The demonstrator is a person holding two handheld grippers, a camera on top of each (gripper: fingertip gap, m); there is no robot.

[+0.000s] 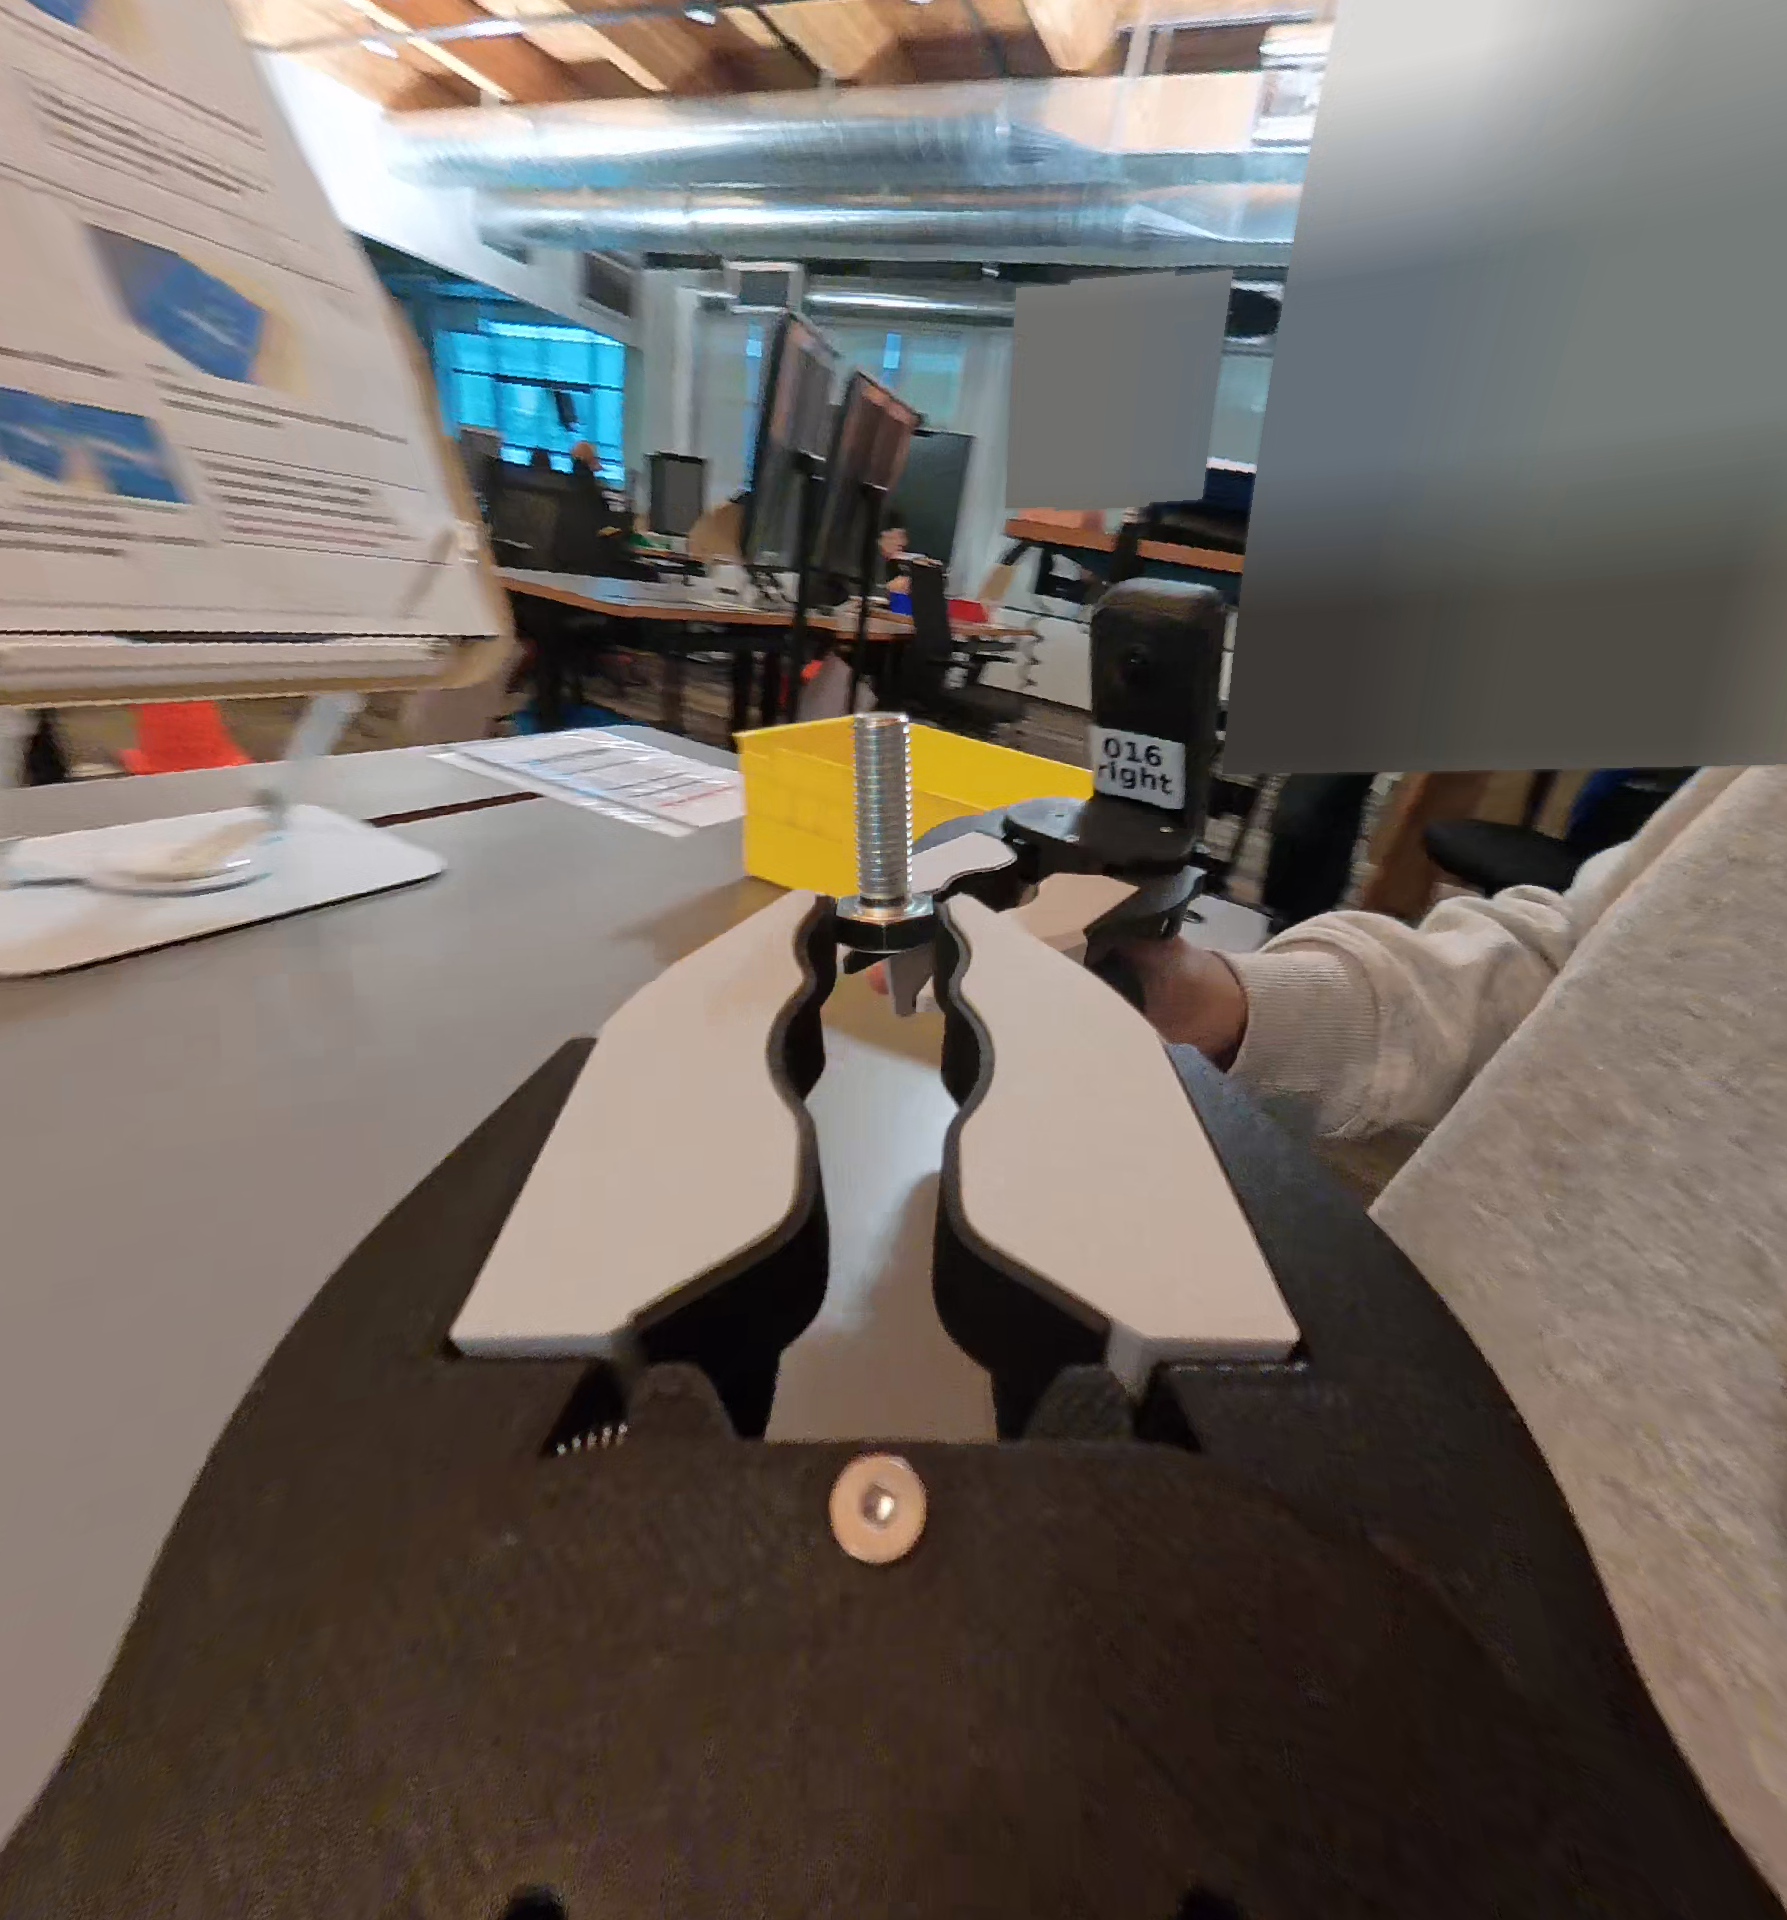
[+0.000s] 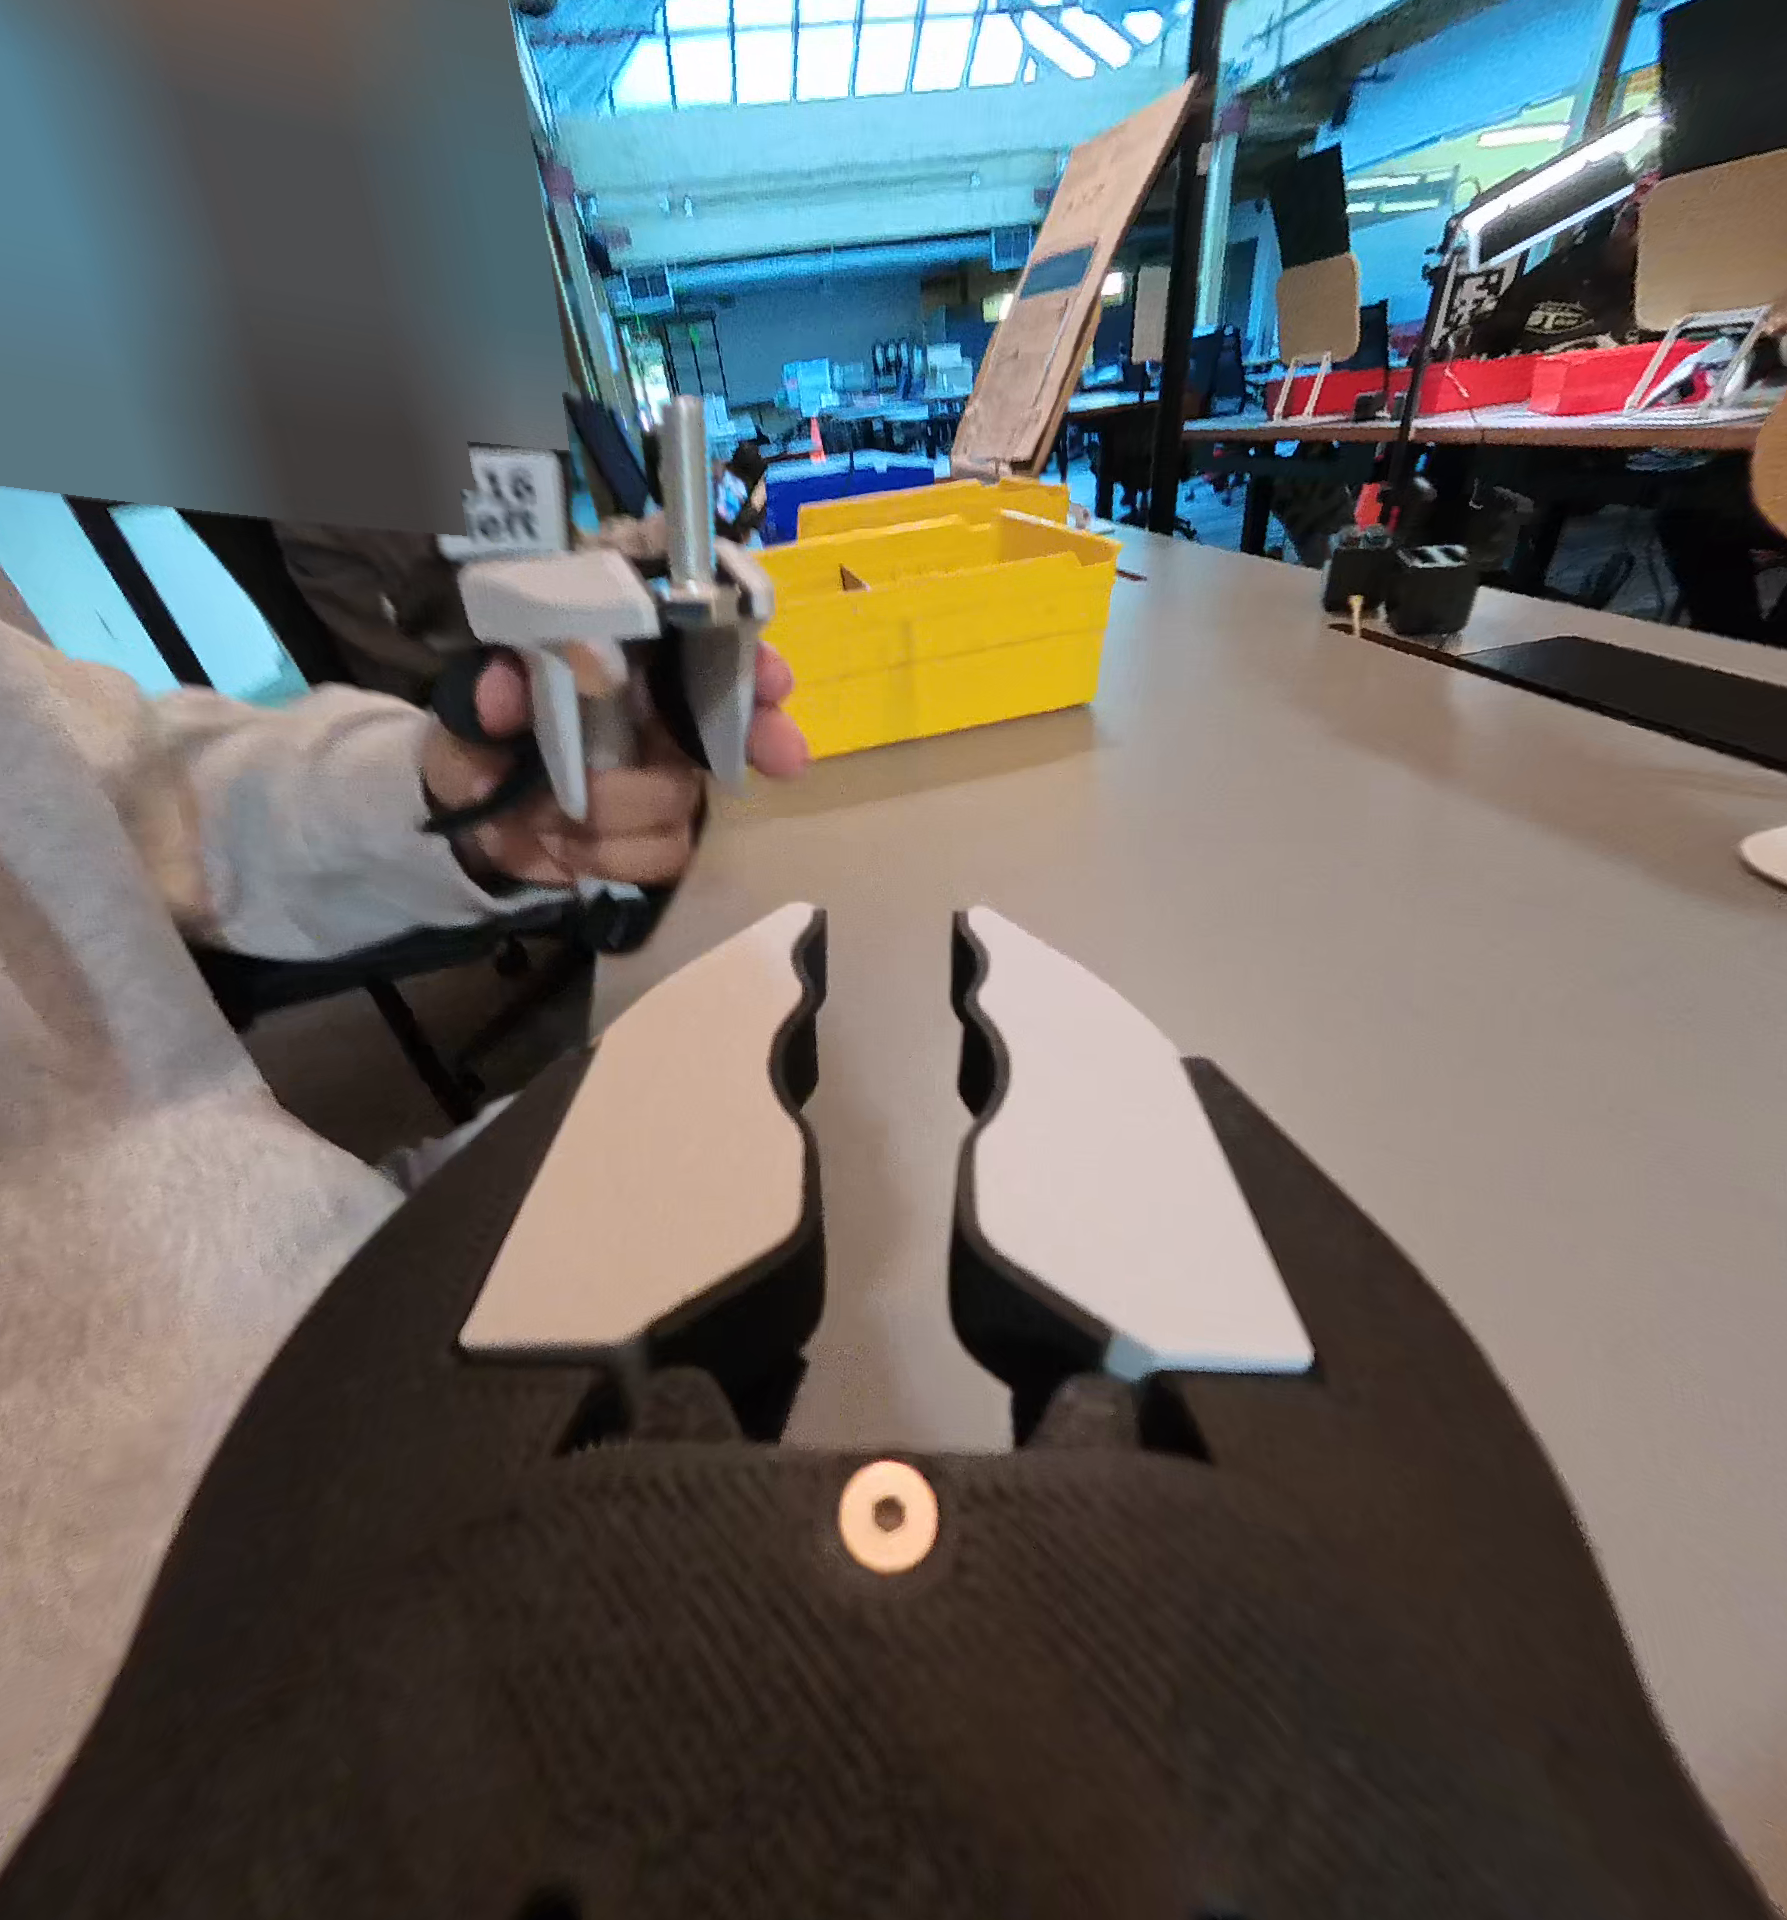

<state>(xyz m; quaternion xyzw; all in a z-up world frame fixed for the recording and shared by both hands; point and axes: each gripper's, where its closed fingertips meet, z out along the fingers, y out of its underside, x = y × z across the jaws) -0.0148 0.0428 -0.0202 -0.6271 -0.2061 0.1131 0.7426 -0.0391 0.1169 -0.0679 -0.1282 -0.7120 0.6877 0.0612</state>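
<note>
My left gripper [image 1: 884, 925] is shut on the head of a silver bolt [image 1: 882, 805], and the threaded shaft stands upright above the fingertips. The right wrist view shows the same gripper [image 2: 707, 608] held above the table's left edge, with the bolt [image 2: 686, 488] sticking up. My right gripper [image 2: 889, 935] is open and empty, with a narrow gap between the jaws, low over the grey table [image 2: 1284, 883]. Its camera mount [image 1: 1154, 717] shows just right of the bolt in the left wrist view. A yellow bin [image 1: 982, 784] stands behind both grippers; it also shows in the right wrist view [image 2: 941, 623].
A poster on a stand [image 1: 141, 364] with a white base plate [image 1: 172, 883] is at the left, and a printed sheet [image 1: 608, 774] lies near the bin. Small black holders [image 2: 1398, 592] and a black mat [image 2: 1647, 696] are at the right. A grey sleeve [image 1: 1595, 1143] is close by. The tips of one gripper are about 10 cm away from the tips of the other.
</note>
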